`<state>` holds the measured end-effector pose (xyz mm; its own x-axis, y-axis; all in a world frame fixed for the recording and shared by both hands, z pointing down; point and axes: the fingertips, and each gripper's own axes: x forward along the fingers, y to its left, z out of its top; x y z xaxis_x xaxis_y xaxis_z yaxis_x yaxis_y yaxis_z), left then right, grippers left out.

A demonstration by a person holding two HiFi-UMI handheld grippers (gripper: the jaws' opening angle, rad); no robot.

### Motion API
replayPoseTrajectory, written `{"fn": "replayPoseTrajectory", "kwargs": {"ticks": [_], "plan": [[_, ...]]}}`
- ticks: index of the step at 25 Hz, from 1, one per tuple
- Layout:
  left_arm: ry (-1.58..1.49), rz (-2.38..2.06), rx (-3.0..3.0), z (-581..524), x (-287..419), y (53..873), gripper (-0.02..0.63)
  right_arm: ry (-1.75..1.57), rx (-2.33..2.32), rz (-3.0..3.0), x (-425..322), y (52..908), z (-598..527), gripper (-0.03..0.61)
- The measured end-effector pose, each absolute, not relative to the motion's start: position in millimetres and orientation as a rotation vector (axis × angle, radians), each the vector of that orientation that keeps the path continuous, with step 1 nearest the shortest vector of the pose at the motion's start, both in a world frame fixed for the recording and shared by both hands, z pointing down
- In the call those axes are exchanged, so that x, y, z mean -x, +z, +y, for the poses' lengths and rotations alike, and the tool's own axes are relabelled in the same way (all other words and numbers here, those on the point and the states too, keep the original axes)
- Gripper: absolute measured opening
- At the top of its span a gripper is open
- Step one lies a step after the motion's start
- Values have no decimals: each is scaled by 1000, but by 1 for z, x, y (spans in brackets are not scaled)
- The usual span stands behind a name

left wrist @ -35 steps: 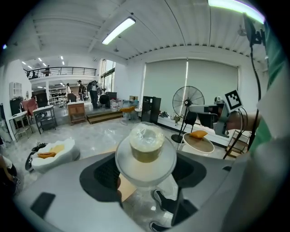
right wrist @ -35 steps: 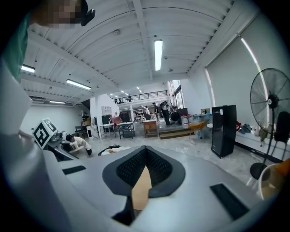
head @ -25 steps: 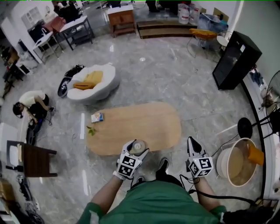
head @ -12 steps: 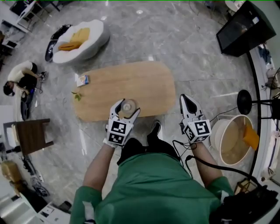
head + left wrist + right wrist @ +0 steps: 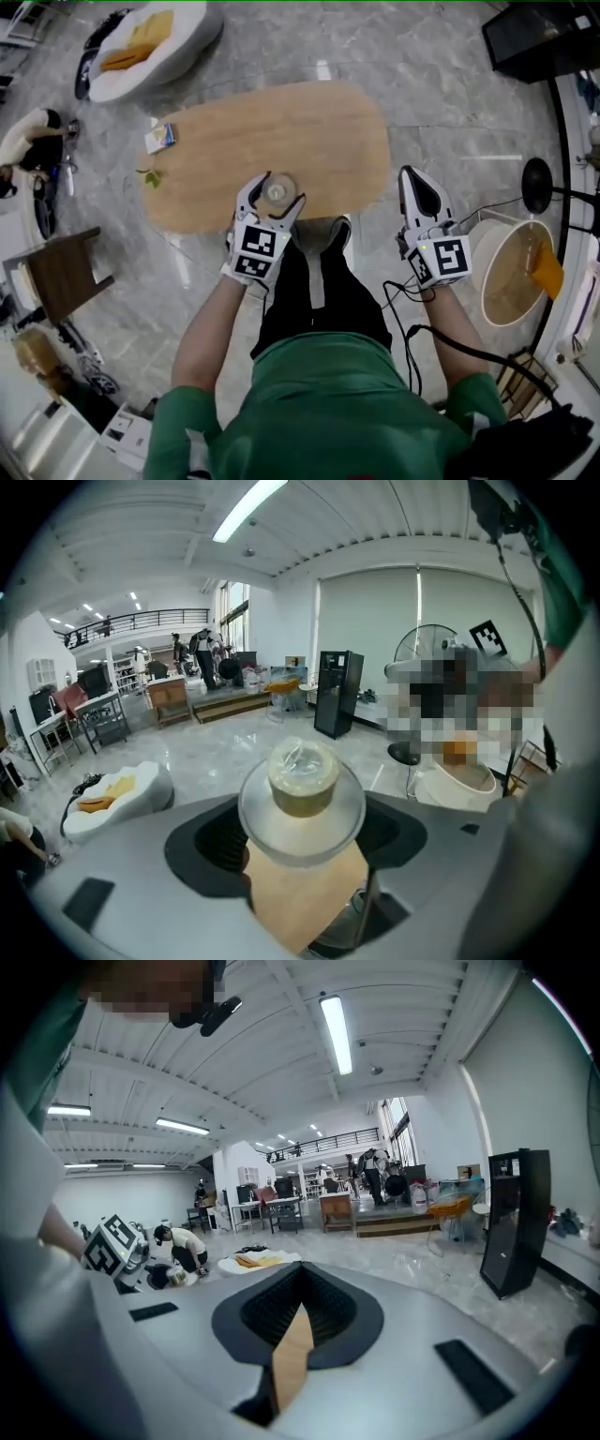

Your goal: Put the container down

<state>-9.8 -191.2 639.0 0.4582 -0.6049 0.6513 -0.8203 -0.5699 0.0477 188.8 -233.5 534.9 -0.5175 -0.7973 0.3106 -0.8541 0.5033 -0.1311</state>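
Observation:
A small clear lidded container (image 5: 277,193) with a tan filling sits between the jaws of my left gripper (image 5: 275,178), which is shut on it. It hangs over the near edge of the oval wooden table (image 5: 281,122). In the left gripper view the container (image 5: 302,778) stands upright in my left gripper (image 5: 302,829), lid on top. My right gripper (image 5: 415,180) is off the table's right end, above the floor. It is shut with nothing in it, and the right gripper view shows only a thin slit between the jaws of the right gripper (image 5: 298,1283).
A small box (image 5: 160,137) and a leafy sprig (image 5: 148,175) lie at the table's left end. A white lounge seat (image 5: 141,47) stands beyond. A brown side table (image 5: 61,277) is left, a white tub (image 5: 506,277) and black stand base (image 5: 537,174) right. A person (image 5: 28,141) crouches far left.
The head view has tilted further down, so the table sits higher in the picture. My left gripper keeps its hold on the container over the table's near edge. The right gripper stays shut.

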Motion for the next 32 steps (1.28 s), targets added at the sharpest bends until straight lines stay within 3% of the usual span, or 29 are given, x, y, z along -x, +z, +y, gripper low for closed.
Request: {"fn": "replayPoseTrajectory", "kwargs": {"ticks": [12,32], "plan": [[983,-1063,-2390,-222,5,800,337,494,-1436,-2455,-174,632,-243,20],[1102,-1037,-2281,-260,7,971,337,700,-1344,-2369,-165,746,-233,21]]}}
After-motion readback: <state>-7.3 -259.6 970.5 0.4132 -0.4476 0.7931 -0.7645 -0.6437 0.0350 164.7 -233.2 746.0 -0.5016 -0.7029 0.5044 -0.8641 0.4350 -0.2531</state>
